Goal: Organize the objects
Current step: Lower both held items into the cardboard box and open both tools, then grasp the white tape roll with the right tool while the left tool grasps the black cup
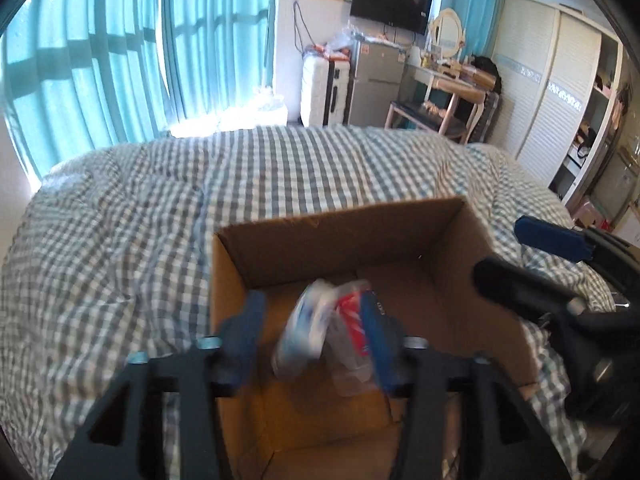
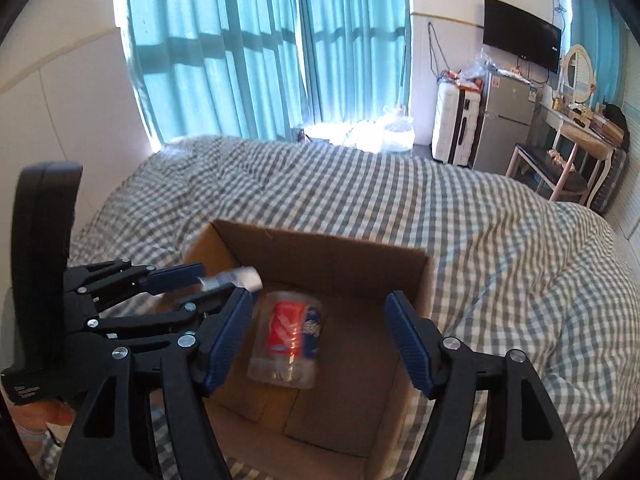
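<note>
An open cardboard box (image 1: 344, 236) (image 2: 320, 252) sits on the checked bedspread. A clear plastic bottle with a red and blue label (image 2: 290, 336) lies on the box floor; it also shows in the left wrist view (image 1: 354, 336). My left gripper (image 1: 316, 336) is open over the box. A white and blue packet (image 1: 304, 328) is blurred between its fingers, seemingly loose in the air. In the right wrist view the packet (image 2: 236, 278) sits at the left gripper's fingertips. My right gripper (image 2: 320, 336) is open and empty above the box, on the bottle's right.
The checked bedspread (image 1: 140, 220) covers the whole bed around the box. Behind the bed are teal curtains (image 1: 120, 60), a white suitcase (image 1: 322, 88), a small fridge (image 1: 376, 80), a dressing table with stool (image 1: 440, 92) and a wardrobe (image 1: 552, 92).
</note>
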Motion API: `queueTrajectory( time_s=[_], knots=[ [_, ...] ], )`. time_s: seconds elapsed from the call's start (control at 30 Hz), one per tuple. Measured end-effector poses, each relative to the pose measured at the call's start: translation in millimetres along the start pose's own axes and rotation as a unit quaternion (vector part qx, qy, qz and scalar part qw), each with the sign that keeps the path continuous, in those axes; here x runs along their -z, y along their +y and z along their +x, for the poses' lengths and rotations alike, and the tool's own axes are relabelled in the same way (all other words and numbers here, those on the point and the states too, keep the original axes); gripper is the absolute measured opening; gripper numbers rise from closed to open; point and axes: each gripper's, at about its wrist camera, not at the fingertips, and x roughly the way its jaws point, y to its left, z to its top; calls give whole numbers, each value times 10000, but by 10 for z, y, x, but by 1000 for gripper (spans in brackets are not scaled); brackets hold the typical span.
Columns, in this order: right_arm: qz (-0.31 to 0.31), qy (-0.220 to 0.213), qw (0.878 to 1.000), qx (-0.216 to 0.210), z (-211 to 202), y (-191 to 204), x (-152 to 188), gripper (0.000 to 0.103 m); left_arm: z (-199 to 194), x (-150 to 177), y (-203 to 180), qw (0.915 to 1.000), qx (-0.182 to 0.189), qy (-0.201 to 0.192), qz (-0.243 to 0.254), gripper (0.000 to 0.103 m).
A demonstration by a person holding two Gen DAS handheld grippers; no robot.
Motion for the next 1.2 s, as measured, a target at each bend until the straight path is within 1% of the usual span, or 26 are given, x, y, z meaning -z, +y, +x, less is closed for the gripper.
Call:
queueTrajectory(
  time_s=[0.07, 0.17, 0.23, 0.3, 0.4, 0.5, 0.57, 0.67, 0.73, 0.83, 0.9, 0.97, 1.03, 1.1, 1.17, 1.2],
  knots=[
    [36, -57, 10000, -71, -202, -34, -31, 71, -232, -23, -3, 9998, -44, -191, 33, 70],
    [-58, -11, 9997, -218, -498, -81, -68, 71, -524, -63, 7, 9992, -105, -362, 115, 78],
    [-224, 8, 9997, -102, -682, -89, -67, 71, -739, -92, 7, 9984, -174, -505, 193, 79],
    [-450, 29, 9989, 130, -872, -91, -28, 71, -938, -67, 40, 9976, -222, -608, 265, 81],
    [-625, 70, 9971, 436, -1096, -99, 97, 71, -1131, 26, 76, 9968, -311, -654, 324, 81],
    [-530, 97, 9975, 453, -1255, -102, 275, 71, -1275, 184, 100, 9970, -410, -584, 315, 81],
    [-494, 139, 9976, 463, -1340, -70, 448, 71, -1342, 337, 110, 9976, -446, -461, 272, 81],
    [-635, 291, 9965, 455, -1405, 43, 761, 71, -1370, 587, 71, 9971, -604, -222, 402, 81],
    [-726, 386, 9956, 443, -1417, 115, 964, 71, -1385, 798, 48, 9971, -579, -122, 478, 81],
    [-848, 542, 9945, 302, -1411, 212, 1250, 71, -1350, 1079, -20, 9959, -669, 104, 604, 81],
    [-1000, 665, 9925, 240, -1399, 284, 1415, 71, -1332, 1264, -72, 9947, -748, 173, 686, 81],
    [-1099, 798, 9906, 159, -1365, 343, 1573, 71, -1324, 1435, -135, 9944, -735, 180, 744, 81],
    [-1169, 960, 9885, 37, -1296, 398, 1715, 71, -1298, 1609, -192, 9953, -622, 191, 723, 81],
    [-1287, 1087, 9857, -17, -1213, 443, 1835, 71, -1208, 1782, -255, 9957, -487, 288, 727, 81],
    [-1384, 1146, 9837, -27, -1136, 469, 1919, 71, -1118, 1905, -321, 9952, -517, 393, 735, 81],
    [-1398, 1171, 9832, -54, -1101, 476, 1947, 71, -1071, 1961, -359, 9952, -475, 438, 731, 81]
  ],
)
